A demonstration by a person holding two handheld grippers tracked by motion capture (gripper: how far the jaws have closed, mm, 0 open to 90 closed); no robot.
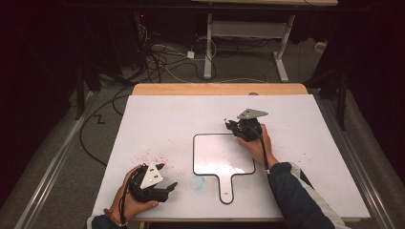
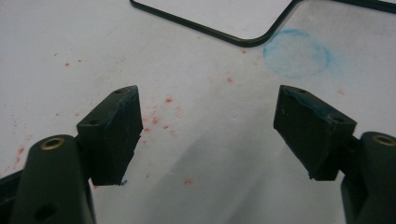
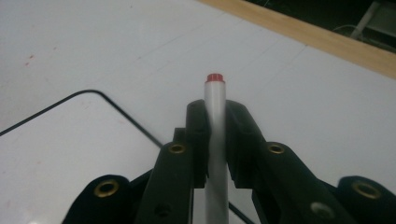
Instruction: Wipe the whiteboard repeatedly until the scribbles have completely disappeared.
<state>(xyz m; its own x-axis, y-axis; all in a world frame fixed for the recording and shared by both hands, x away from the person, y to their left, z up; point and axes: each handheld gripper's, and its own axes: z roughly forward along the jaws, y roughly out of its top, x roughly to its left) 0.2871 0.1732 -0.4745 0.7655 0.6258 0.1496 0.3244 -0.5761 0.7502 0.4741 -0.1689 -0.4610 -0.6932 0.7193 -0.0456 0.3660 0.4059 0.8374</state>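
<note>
Nearest the person, at the front left of the table, the left hand [image 1: 131,191] holds the left gripper [image 1: 167,180] low over the white sheet [image 1: 157,119] that covers the tabletop. In the left gripper view its two black jaws stand spread wide with nothing between them; beneath them the sheet is speckled with small red marks [image 2: 161,119], and a faint blue ring-shaped smudge [image 2: 296,53] lies just beyond, close to the rounded corner of the small whiteboard [image 2: 219,14].

That whiteboard [image 1: 223,155], a white paddle-shaped panel with a thin black border and a short handle pointing toward the person, lies flat near the middle of the table, between the two grippers.

Farther back, at the board's far right corner, the right hand [image 1: 258,143], coming out of a dark sleeve with a pale stripe, holds the right gripper [image 1: 229,125], its grey three-cornered plate on top. In the right gripper view its jaws are pressed together on a marker pen [image 3: 215,121], a slim grey-white barrel with a red end that sticks out past the jaw tips, over the sheet just beyond the board's black edge.

Past the sheet runs the table's bare wooden far edge [image 1: 219,88]
</note>
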